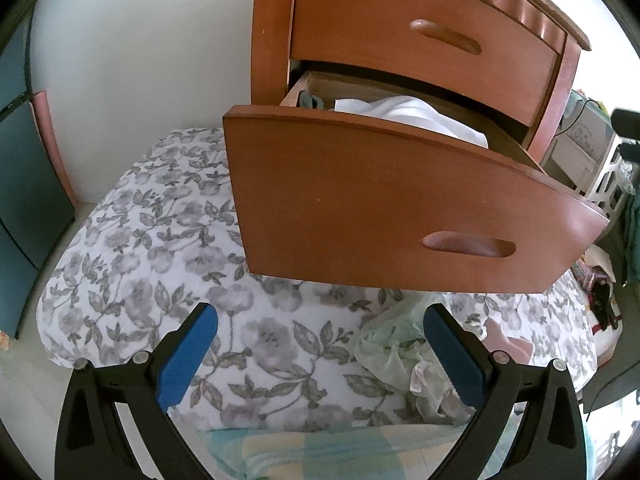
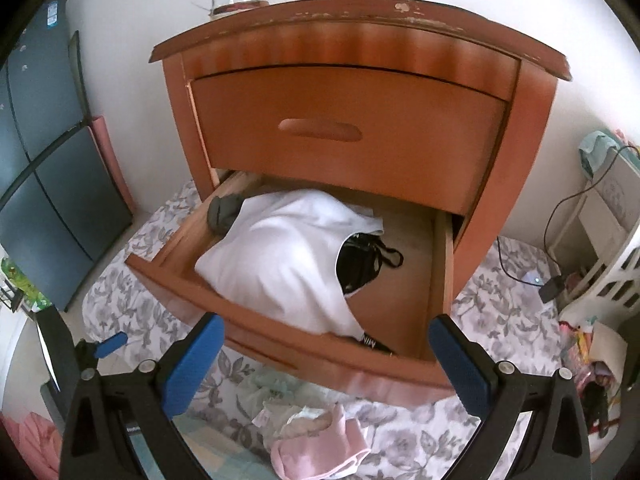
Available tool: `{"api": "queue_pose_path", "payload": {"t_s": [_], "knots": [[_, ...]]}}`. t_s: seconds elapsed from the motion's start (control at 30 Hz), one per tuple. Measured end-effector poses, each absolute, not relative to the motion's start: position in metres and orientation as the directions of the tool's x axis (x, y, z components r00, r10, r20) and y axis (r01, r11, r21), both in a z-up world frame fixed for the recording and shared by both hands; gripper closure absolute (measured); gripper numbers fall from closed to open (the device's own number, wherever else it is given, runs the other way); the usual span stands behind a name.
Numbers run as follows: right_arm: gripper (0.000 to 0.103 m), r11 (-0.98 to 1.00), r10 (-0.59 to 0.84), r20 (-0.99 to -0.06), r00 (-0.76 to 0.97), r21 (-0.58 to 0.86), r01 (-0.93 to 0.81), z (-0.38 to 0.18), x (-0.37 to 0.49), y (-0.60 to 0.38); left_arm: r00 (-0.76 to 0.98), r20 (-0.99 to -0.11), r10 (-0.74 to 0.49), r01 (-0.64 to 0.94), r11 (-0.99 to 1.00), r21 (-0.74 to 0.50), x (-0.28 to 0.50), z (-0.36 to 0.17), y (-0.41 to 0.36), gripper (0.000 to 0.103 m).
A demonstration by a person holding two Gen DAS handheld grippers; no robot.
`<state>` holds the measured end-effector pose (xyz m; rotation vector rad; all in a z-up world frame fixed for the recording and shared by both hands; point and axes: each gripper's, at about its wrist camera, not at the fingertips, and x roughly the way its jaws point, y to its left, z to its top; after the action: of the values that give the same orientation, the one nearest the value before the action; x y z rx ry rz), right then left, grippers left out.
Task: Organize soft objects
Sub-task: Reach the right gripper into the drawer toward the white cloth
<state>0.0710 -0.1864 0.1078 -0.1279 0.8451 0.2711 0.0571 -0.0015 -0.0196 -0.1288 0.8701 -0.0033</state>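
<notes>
Right wrist | drawers: 2, lower drawer (image 2: pixel 304 352) pulled out | white garment (image 2: pixel 288 256): 1 | both tools released: right tool (image 2: pixel 326 354), left tool (image 1: pixel 320 338)

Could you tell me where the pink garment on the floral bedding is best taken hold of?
Grip the pink garment at its raised, folded upper edge, coming from above with the right tongs, open over it. It lies flat, so only the bunched fold offers purchase.

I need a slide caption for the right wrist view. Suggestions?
Open right gripper faces the pulled-out lower drawer holding a white garment; pink clothing lies below.
</notes>
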Motion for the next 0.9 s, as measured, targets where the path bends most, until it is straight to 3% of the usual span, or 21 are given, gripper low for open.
{"api": "queue_pose_path", "payload": {"t_s": [0.57,0.9], "knots": [[0.000,0.947,0.203,-0.854,0.479,0.046,-0.319,0.069,0.150,-0.159,0.651,-0.757,-0.055,-0.037,0.994,-0.104,0.072,-0.032,0.000,0.001],[0.000,0.952,0.244,-0.911,0.333,0.159,-0.262,0.031,0.201,-0.159,0.641,-0.764,-0.075,-0.041,0.990,-0.132,0.078,-0.038,0.007,0.001]]}}
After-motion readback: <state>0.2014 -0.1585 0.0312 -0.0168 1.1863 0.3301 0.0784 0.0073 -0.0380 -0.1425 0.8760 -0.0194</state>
